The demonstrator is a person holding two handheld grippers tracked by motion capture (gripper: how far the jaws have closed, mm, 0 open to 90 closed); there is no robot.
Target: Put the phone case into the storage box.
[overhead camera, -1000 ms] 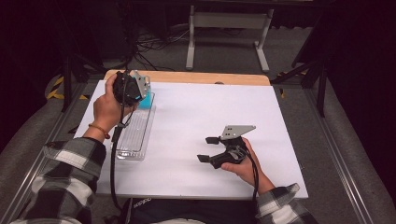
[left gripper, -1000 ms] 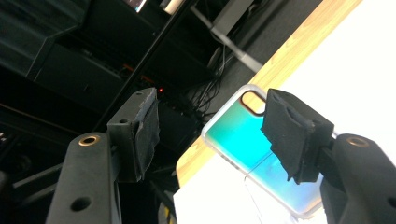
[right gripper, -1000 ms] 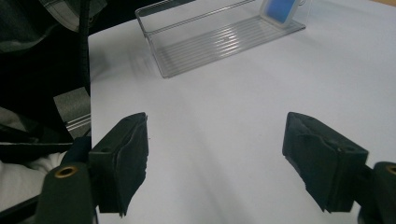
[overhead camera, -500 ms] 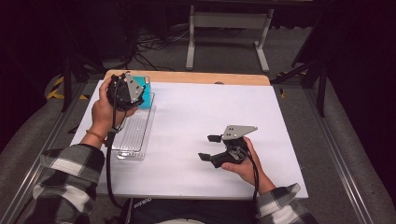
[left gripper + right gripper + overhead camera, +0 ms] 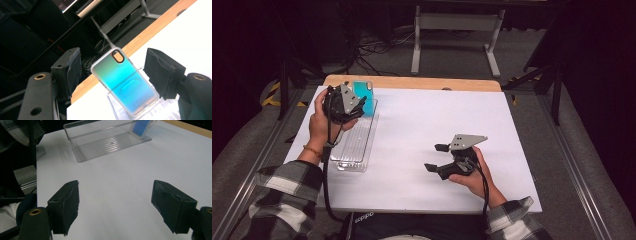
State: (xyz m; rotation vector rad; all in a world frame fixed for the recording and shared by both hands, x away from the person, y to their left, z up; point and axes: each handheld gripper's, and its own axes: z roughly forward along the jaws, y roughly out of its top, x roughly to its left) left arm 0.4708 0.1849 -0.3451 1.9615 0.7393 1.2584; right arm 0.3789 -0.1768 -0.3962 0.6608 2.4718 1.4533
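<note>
On my left gripper the jaws stand apart and have just been opening. The phone case, teal shading to blue with a clear rim and a camera cut-out at its top, is between them. In the left gripper view I see a plain gap between the left pad and the case's edge, so nothing presses there. The right pad sits just beside the case's lower edge, and I cannot tell whether it brushes it, but I read no clamp on the case.

The case stands on its short end in the far end of the clear tray, tilted back. From the high view, the tray lies lengthwise on the left part of the white table sheet, and my left hand holds the gripper up over the tray's far end, right by the case.

My right gripper is well apart from all this, low over the sheet toward the near right. Its jaws are spread wide, with bare white sheet showing between the pads, holding and touching nothing. In the right gripper view I look across at the tray, with the blue case at its far end
</note>
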